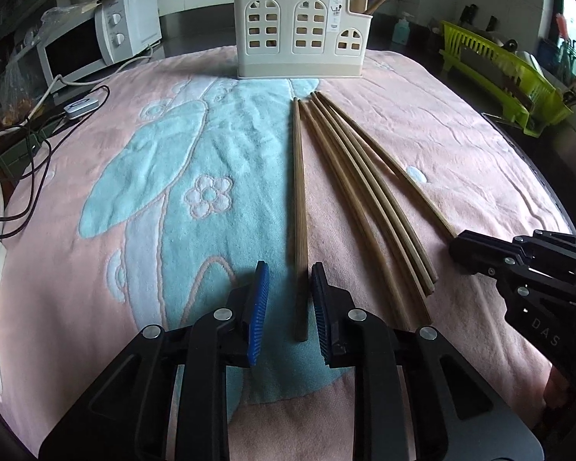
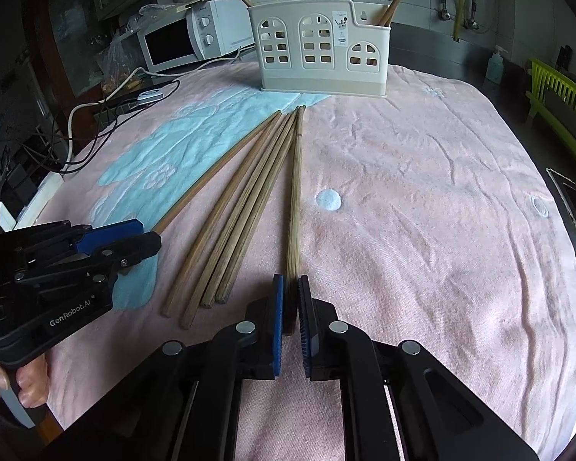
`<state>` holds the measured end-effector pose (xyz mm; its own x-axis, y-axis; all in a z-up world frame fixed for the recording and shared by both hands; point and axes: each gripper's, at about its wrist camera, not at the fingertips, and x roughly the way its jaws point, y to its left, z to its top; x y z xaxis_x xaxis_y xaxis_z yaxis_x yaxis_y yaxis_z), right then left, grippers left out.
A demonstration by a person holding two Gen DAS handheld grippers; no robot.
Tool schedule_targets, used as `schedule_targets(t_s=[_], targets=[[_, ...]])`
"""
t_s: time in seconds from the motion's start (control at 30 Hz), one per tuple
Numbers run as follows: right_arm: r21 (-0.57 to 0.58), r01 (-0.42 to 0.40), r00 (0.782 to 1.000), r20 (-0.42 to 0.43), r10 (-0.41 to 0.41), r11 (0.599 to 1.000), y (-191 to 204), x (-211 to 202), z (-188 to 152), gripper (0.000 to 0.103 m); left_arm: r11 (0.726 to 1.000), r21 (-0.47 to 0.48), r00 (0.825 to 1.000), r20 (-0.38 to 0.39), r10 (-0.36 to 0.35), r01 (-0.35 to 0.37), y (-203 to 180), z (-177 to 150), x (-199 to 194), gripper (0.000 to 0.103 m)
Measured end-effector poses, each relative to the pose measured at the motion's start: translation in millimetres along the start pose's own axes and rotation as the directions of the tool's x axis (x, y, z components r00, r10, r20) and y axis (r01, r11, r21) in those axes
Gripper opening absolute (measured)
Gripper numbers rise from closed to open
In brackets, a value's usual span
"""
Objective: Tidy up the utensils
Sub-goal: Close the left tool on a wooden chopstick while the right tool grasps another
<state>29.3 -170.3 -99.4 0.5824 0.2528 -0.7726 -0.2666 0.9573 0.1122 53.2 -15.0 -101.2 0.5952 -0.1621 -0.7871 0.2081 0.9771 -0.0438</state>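
Left tongs narrow around the leftmost chopstick, one pad apparently touching, grip uncertain. Right tongs clamped on the rightmost chopstick. Best lifted level, then tipped into the cream holder. Pink towel over the counter; microwave behind.

Chopsticks lie fanned on towel; utensil holder beyond them, microwave far left, rack far right.

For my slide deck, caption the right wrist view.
Right claw shut on the rightmost wooden chopstick on a pink towel, cream utensil holder beyond.
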Motion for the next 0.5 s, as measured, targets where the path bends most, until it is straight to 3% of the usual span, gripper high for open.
schedule_targets(t_s=[0.1, 0.17, 0.27, 0.5], targets=[[0.002, 0.000, 1.000, 0.014, 0.000, 1.000, 0.6, -6.7, -1.2, 0.007, 1.000, 0.017, 1.000, 0.001, -0.006, 0.006, 0.0, -0.6, -1.0, 0.019], [-0.006, 0.001, 0.999, 0.032, -0.001, 1.000, 2.6, -14.9, -0.8, 0.007, 1.000, 0.005, 1.000, 0.001, -0.021, 0.021, 2.4, -0.7, -2.3, 0.008], [-0.016, 0.006, 0.997, 0.076, -0.005, 1.000, 4.2, -30.9, 5.0, 0.007, 0.999, -0.007, 0.999, 0.020, -0.042, 0.043, 5.0, -0.9, -8.5, 0.006], [-0.029, 0.005, 0.980, 0.198, 0.001, 1.000, 5.6, -73.0, 30.9, 0.007, 0.998, -0.009, 0.982, 0.182, -0.055, 0.058, 12.0, 10.2, -47.2, 0.006]])
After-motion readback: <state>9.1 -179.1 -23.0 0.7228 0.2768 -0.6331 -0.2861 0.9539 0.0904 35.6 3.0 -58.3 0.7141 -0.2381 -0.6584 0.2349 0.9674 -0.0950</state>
